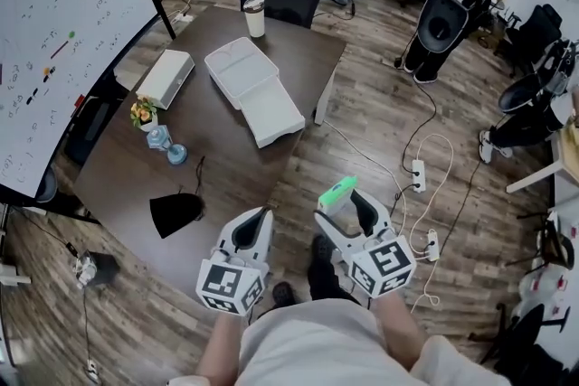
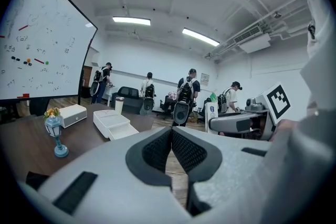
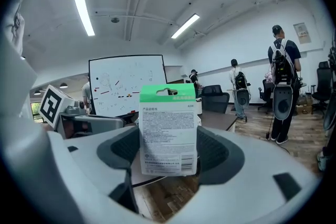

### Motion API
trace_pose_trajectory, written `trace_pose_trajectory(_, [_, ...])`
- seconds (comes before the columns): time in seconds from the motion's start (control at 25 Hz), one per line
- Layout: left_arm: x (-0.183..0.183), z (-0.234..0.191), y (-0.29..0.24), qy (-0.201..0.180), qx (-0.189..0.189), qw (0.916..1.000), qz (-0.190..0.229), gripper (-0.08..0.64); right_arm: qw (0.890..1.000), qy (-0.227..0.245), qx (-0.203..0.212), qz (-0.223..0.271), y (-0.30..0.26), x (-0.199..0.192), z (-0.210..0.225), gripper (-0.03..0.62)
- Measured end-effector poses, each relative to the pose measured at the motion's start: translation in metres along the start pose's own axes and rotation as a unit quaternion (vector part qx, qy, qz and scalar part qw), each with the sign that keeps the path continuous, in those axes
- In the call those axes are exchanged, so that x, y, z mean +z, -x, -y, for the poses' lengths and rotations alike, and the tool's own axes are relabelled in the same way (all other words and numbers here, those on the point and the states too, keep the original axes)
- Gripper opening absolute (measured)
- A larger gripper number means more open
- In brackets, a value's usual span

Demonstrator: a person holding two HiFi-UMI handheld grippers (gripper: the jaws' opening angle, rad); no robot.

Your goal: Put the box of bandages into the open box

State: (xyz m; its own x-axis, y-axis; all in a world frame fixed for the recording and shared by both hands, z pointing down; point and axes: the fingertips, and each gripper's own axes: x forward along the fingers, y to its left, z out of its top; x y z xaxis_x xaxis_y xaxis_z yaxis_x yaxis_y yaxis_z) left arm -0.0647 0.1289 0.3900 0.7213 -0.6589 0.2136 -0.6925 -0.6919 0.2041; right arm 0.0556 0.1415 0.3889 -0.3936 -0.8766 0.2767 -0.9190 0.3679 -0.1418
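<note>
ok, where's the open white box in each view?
Head view: open box on the table, upper centre-left.
Left gripper view: open box left of centre, on the table.
Right gripper view: not made out; the box of bandages fills the centre.
Shared landmark: whiteboard, at left in head and left gripper views, behind the bandages in the right.

Brown wooden bench (image 1: 231,163): a bare strip runs from the near corner up to the open white box (image 1: 251,90) and is passable.
Left of the strip stand:
- black cloth pouch (image 1: 175,213)
- blue lamp-shaped figurine (image 1: 168,145)
- small potted flower (image 1: 143,112)
- closed white rectangular case (image 1: 166,78)

White lidded cup (image 1: 255,17) stands near the open box's far side. Tilted whiteboard (image 1: 54,41) crowds the bench's left edge. Space above the open box is free.
</note>
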Motion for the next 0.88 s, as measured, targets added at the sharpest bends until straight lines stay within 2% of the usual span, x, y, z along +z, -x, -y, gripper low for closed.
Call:
trace_pose_trajectory(0.4, [0.016,0.002,-0.049,0.003,0.038,0.9993,0.001,0.006,0.999,0.004,0.054,-0.004,-0.030,0.017,0.044,0.342])
trace_pose_trajectory(0.88, [0.017,0.010,-0.095,0.014,0.088,0.9960,0.006,0.006,0.993,0.002,0.119,-0.012,-0.053,0.023,0.085,0.342])
